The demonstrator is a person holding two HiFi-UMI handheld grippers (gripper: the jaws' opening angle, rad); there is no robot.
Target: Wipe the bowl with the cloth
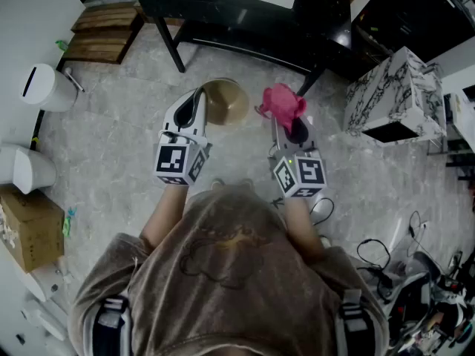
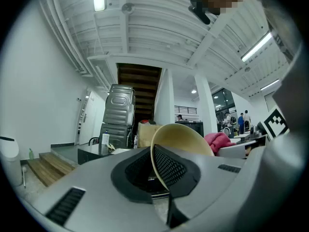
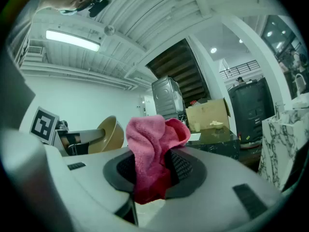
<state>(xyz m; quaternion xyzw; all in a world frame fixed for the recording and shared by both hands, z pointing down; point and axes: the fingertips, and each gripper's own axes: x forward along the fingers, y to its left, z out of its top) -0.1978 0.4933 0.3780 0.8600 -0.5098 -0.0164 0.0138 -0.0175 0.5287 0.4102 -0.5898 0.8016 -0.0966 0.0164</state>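
Bowl [image 1: 226,101] and cloth [image 1: 282,104] were both up off the floor [image 1: 111,147], one in each of our grippers; we held them side by side in front of us, close together, with a narrow gap showing between them in the head view.

Our left gripper [image 1: 199,99] had the tan bowl by its rim; in the left gripper view the jaws of that gripper [image 2: 157,170] were closed down to a thin gap with the bowl's [image 2: 181,139] wall pinched between the ribbed pads, and the rest of the bowl stood up beyond the tips; the cloth [image 2: 217,141] showed pink just past it on the right.

Our right gripper [image 1: 286,128] had the pink cloth; in the right gripper view the jaws of that gripper [image 3: 154,173] were closed on a bunched fold of the cloth [image 3: 154,153], which rose from between the pads and flopped over at the top; the bowl [image 3: 108,134] sat off to the left there, with the left gripper's jaw on it.

Ahead of us stood a black table [image 1: 245,13]; a marble-patterned box [image 1: 393,95] was to the right of it, wooden steps [image 1: 104,32] to the left, and a white bin [image 1: 46,87] below those; a cardboard box [image 1: 30,228] lay at the left edge, and cables [image 1: 378,262] trailed on the floor at lower right.
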